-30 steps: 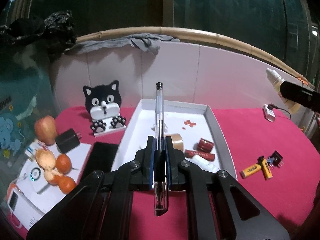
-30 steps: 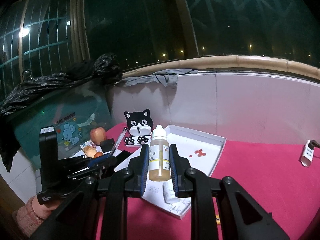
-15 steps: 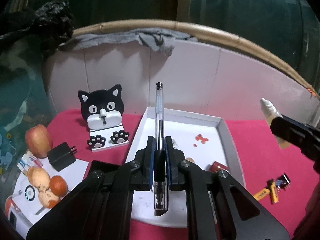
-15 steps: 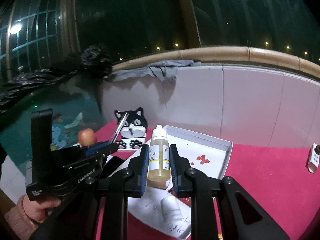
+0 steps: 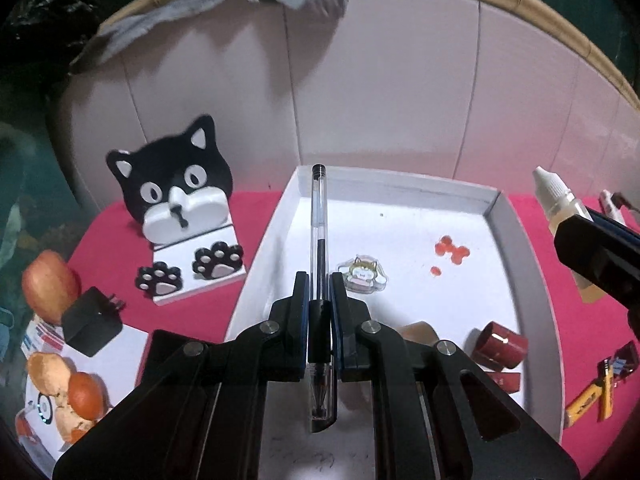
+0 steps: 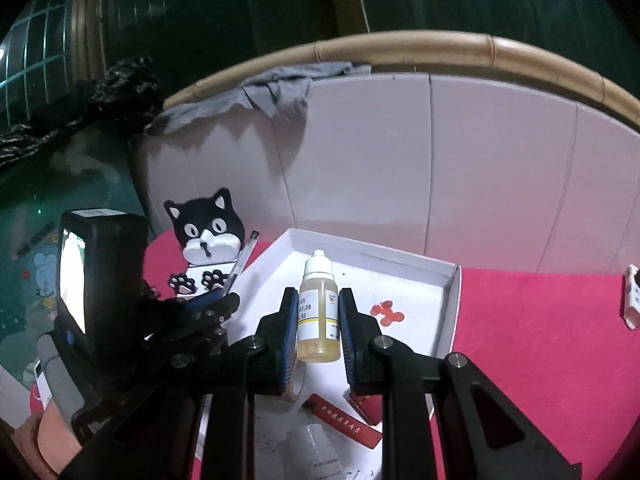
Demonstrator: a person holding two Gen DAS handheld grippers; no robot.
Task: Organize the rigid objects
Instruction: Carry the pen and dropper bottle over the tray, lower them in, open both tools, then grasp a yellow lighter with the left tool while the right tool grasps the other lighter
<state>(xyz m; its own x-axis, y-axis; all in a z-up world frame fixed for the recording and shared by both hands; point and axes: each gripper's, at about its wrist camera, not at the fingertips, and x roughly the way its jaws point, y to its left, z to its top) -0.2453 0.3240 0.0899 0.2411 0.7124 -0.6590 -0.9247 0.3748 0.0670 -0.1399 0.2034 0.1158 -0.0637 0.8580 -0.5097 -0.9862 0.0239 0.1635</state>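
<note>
both hands hang over the white tray (image 5: pixel 532 280), presumably to drop things in: the left gripper (image 5: pixel 320 280) is clamped on a clear pen (image 5: pixel 319 216), the right gripper (image 6: pixel 319 312) squeezes a dropper bottle (image 6: pixel 318 308) upright between its pads

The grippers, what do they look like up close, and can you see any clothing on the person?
Both the left gripper and the right gripper are matte black, angular linkages with silver pivot screws and blue pads inside the fingers. A small lit screen sits on the left one's back. A pinkish sleeve shows beneath it.
</note>
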